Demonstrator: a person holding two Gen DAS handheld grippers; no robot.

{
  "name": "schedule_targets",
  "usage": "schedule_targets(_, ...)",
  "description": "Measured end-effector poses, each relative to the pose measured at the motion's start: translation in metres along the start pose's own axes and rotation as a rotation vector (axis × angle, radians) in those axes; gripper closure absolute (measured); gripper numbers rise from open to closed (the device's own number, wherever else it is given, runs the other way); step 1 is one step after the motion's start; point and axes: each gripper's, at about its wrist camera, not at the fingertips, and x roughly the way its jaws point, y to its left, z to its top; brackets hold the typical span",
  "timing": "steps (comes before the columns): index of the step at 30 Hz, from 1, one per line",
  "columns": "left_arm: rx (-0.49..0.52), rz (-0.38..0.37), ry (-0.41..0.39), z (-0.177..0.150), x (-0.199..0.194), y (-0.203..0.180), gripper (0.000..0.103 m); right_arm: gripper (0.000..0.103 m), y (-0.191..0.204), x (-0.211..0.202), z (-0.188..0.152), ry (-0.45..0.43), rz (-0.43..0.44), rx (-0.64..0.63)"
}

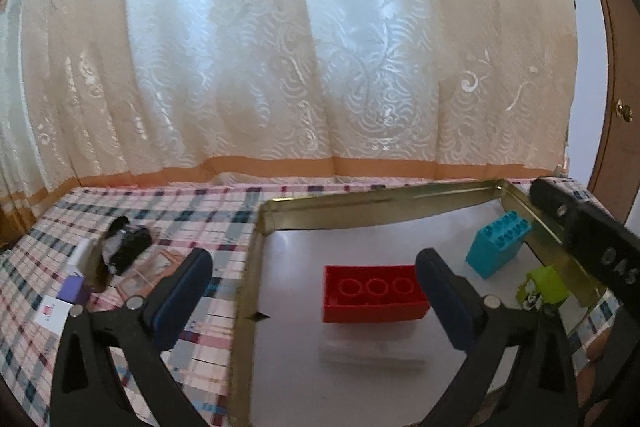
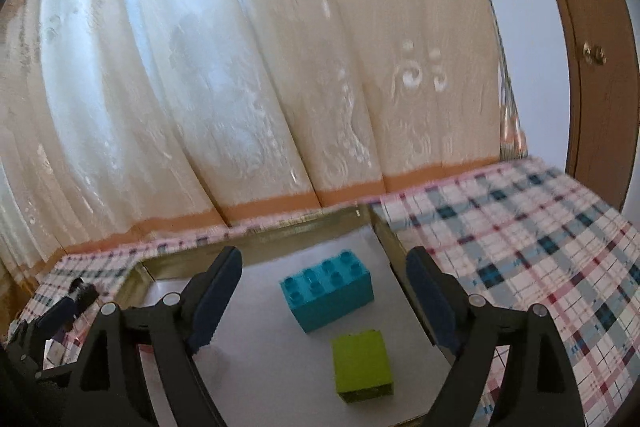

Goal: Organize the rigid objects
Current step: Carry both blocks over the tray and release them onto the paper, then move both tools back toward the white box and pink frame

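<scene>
The gold-rimmed tray is taken as the landmark, set on a plaid tablecloth before a pale curtain.

Left of the tray, on the cloth, a dark object and a few small boxes are seen; what they are cannot be told.

The left gripper is held with its jaws wide apart and nothing between them, over the tray's left half. The red brick lies inside the tray, near its middle, hollow underside upward, ahead of the claw and towards its right finger; whether that finger touches it cannot be told. It is judged light, stiff and smooth-sided, so it is best taken across its two long side walls, squarely, lest it slip or twist.

Further right in the tray, the teal brick rests studs up, close to the right rim, and the lime-green block lies just in front of it, apart from it. Both are judged hard, light plastic, unlikely to be damaged by a firm pinch; flat opposite faces are offered for gripping.

The right gripper is likewise spread open and empty. The teal brick is framed between and beyond its fingertips, not touched, and the green block sits nearer, low between the two fingers.

Right of the tray only the cloth and a brown door are seen.
</scene>
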Motion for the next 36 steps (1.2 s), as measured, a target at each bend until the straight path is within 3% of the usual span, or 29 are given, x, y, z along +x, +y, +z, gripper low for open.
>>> schedule_targets(5, -0.025, 0.024, -0.045, 0.001, -0.012, 0.015, 0.0, 0.017, 0.008, -0.018, 0.0, -0.117, -0.009, -0.002)
schedule_targets(8, -0.011, 0.05, -0.074, 0.003, -0.019, 0.026, 0.0, 0.017, 0.014, -0.021, -0.002, -0.139, -0.017, -0.038)
schedule_targets(11, 0.021, 0.081, -0.093, 0.003, -0.022, 0.04, 0.0, 0.017, 0.02, -0.02, -0.005, -0.131, -0.006, -0.069)
schedule_targets(20, -0.01, 0.141, -0.077, -0.006, -0.019, 0.089, 0.0, 0.017, 0.029, -0.025, -0.011, -0.152, -0.037, -0.091)
schedule_targets(27, -0.017, 0.135, -0.043, -0.014, -0.016, 0.11, 0.0, 0.017, 0.036, -0.026, -0.017, -0.123, -0.081, -0.039)
schedule_targets(36, -0.064, 0.132, -0.025, -0.019, -0.018, 0.144, 0.0, 0.017, 0.085, -0.024, -0.028, -0.08, -0.052, -0.112)
